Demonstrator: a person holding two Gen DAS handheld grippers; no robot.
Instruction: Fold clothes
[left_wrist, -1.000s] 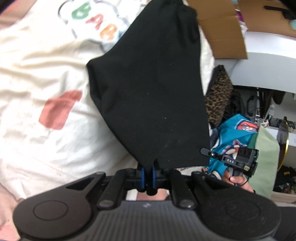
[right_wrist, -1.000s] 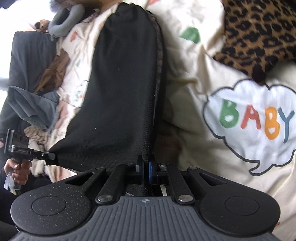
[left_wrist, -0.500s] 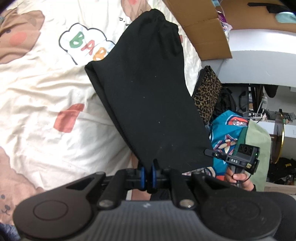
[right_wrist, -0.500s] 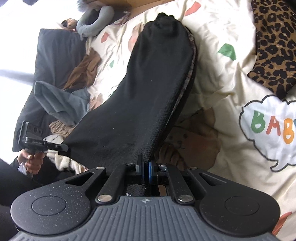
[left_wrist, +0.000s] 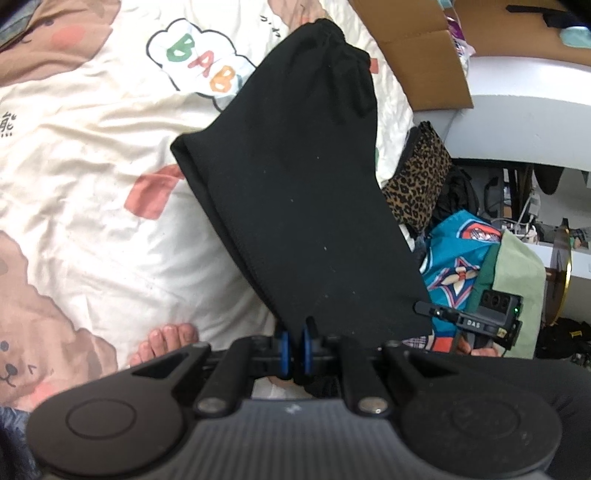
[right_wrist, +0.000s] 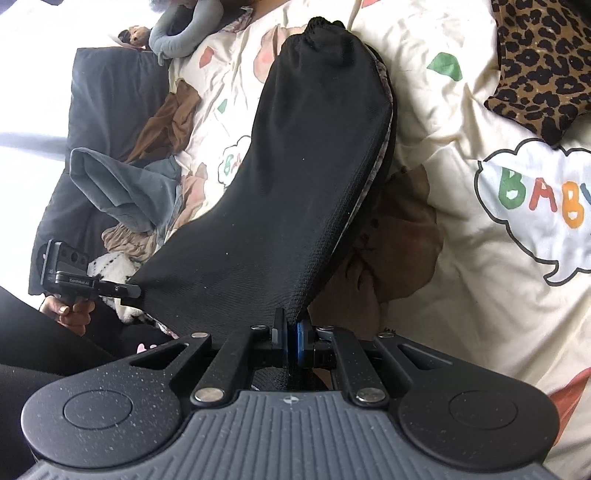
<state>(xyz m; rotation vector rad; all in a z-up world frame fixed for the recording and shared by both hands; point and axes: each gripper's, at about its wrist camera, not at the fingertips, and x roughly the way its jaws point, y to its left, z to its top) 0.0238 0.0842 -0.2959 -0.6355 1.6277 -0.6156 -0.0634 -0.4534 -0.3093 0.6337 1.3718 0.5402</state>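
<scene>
Most of both views was taken up by a cream bedspread (left_wrist: 92, 192) printed with bears and "BABY" clouds; we noted it rumpled throughout. Behind it in the left wrist view stood a white desk (left_wrist: 517, 125) carrying a cardboard box (left_wrist: 424, 62), cut off at the top edge. On the far side in the right wrist view lay a dark pillow (right_wrist: 110, 107), with a grey garment (right_wrist: 125, 188) and a brown one (right_wrist: 166, 122) heaped against it. We could not make out what the grey stuffed shape (right_wrist: 184, 29) near the top was. A leopard-print cloth (right_wrist: 543, 66) rested on the spread, apart from the black garment (left_wrist: 306, 192), which hung stretched between the two claws, its gathered far end still down on the bedspread. We saw the left gripper (left_wrist: 295, 349) clamped on one near corner and the right gripper (right_wrist: 290, 341) clamped on the other. Bare toes (left_wrist: 166, 339) showed just beside the left claw.
</scene>
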